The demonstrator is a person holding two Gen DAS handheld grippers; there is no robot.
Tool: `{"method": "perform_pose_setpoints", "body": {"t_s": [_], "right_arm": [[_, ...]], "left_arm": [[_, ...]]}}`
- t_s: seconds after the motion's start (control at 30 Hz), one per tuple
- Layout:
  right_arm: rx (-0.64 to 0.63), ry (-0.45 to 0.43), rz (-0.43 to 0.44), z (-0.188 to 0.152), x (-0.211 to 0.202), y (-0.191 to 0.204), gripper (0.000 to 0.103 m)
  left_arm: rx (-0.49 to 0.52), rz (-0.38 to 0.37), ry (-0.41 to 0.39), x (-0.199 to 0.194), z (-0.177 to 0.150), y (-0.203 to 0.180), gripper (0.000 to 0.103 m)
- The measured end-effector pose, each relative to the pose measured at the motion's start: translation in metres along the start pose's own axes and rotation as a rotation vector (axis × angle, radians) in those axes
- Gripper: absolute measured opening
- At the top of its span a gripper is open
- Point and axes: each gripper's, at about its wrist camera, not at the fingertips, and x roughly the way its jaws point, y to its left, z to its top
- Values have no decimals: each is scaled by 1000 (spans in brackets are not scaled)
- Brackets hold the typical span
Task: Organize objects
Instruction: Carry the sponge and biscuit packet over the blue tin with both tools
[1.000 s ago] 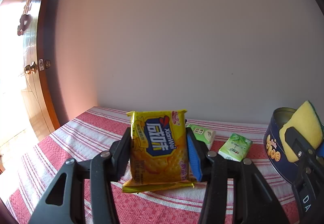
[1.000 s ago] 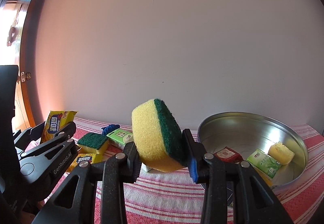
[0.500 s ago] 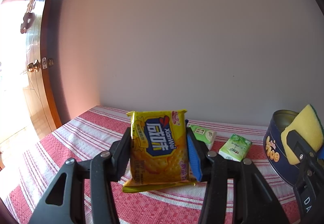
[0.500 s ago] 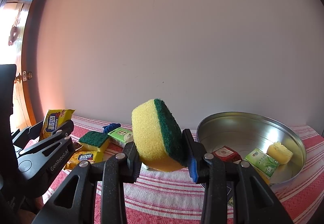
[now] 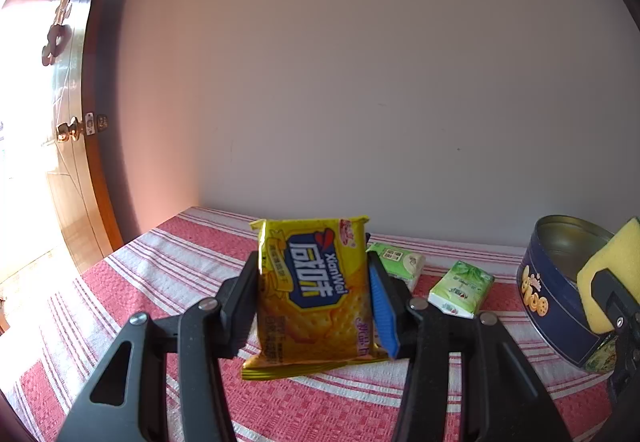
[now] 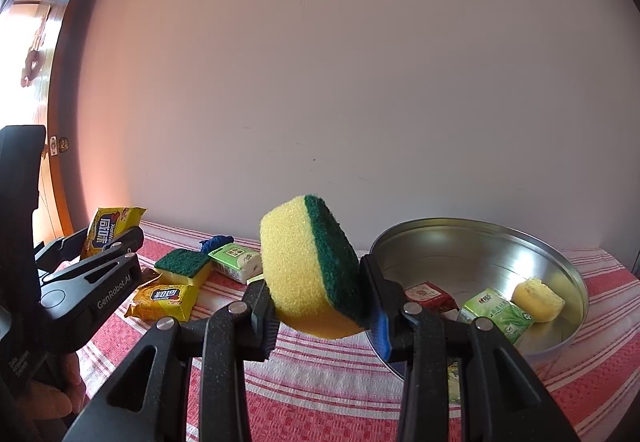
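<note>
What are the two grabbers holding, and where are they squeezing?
The left gripper squeezes a yellow cracker packet by its two side edges. The right gripper squeezes a yellow-and-green sponge, one pad on its yellow face, the other on its green scrubby face.

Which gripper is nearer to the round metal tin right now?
Right. The right gripper, shut on a sponge, sits just beside the round tin, at its near left rim. The left gripper, shut on a yellow cracker packet, is farther left.

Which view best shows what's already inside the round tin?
The right wrist view: the tin lies open to it, showing a red packet, green tissue pack and yellow sponge piece. The left wrist view shows only its blue wall and rim.
</note>
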Motion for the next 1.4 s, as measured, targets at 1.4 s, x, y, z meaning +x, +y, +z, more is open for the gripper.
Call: {"method": "perform_pose_setpoints", "body": {"t_s": [1.4], "right_arm": [[34, 28, -193, 7, -1, -122, 39]], "left_arm": [[140, -207, -42, -37, -15, -130, 50]]}}
